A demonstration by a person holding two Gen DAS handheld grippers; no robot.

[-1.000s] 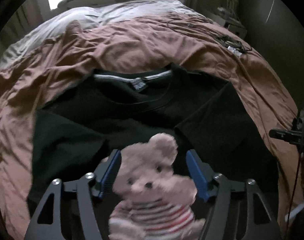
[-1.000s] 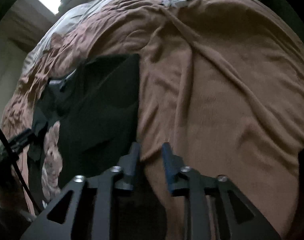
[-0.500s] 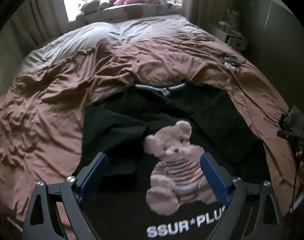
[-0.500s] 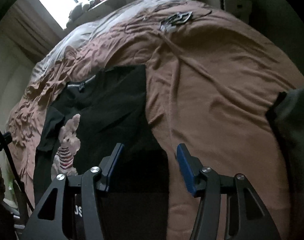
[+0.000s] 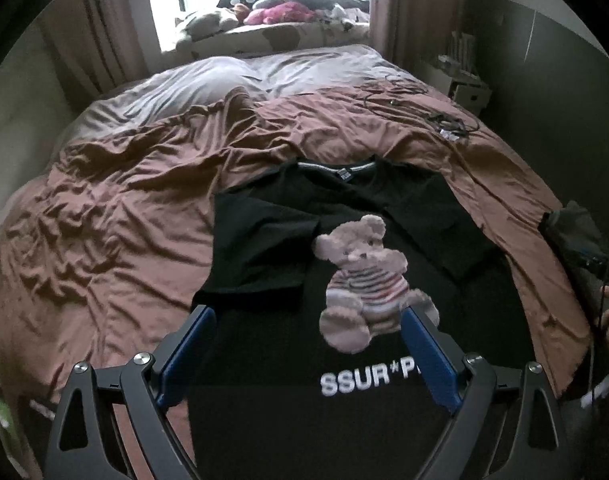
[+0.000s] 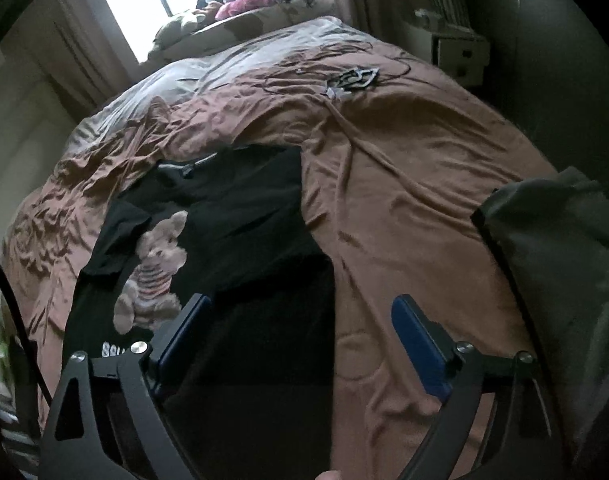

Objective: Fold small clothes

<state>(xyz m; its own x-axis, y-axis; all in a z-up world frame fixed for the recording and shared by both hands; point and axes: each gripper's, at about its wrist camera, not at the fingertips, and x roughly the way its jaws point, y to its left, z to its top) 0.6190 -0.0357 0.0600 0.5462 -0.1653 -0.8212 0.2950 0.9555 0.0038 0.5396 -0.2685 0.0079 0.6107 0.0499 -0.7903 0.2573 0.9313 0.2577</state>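
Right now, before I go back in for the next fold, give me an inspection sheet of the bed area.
Surface: bed with a wrinkled brown cover; pale sheet toward the window.
Job's things: black T-shirt lying flat, collar toward the window, both sleeves folded inward; teddy bear print and white lettering face up.
Clutter: dark grey cloth at the bed's right edge.
Grippers: left tongs open, nothing between them; right tongs opening, empty, over the shirt's right edge.
Cables: tangled black cables on the cover's far right.
Surroundings: stuffed toys on the window ledge, curtains, white drawers beside the bed.
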